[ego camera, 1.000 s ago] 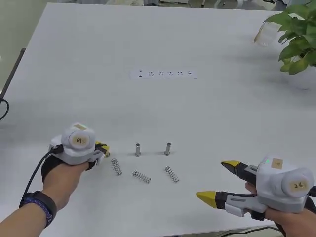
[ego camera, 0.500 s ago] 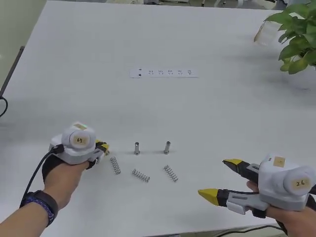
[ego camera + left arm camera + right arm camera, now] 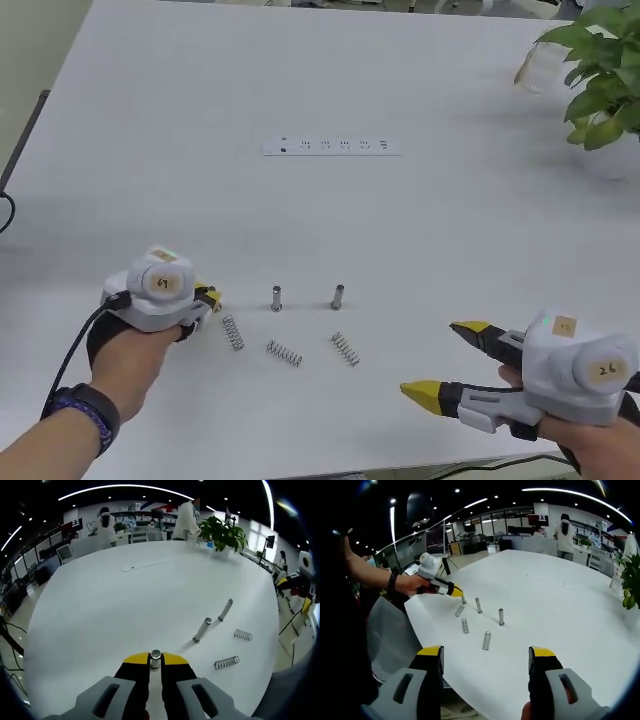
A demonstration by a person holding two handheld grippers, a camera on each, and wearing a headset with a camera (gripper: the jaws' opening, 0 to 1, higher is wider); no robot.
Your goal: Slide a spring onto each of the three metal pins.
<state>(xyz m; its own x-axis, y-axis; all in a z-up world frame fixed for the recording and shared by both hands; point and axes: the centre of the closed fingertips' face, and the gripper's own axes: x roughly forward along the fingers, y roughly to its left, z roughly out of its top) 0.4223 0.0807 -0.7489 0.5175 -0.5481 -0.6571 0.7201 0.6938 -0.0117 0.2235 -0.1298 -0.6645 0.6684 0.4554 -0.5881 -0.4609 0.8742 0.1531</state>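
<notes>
Nothing has shifted: left gripper [image 3: 207,297] stays clamped on a pin [image 3: 155,656], right gripper [image 3: 486,652] gapes wide, empty.

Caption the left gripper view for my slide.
Left hand-held gripper shut on one metal pin; two more pins and two springs beyond.

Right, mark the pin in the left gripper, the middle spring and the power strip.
pin [image 3: 156,656], left gripper view, its top end.
middle spring [image 3: 285,353], head view, mid-coil.
power strip [image 3: 332,147], head view, its centre.

Left gripper [image 3: 155,660] closed around pin [image 3: 155,654]; other pins [image 3: 202,630], springs [image 3: 226,662] nearby.
</notes>
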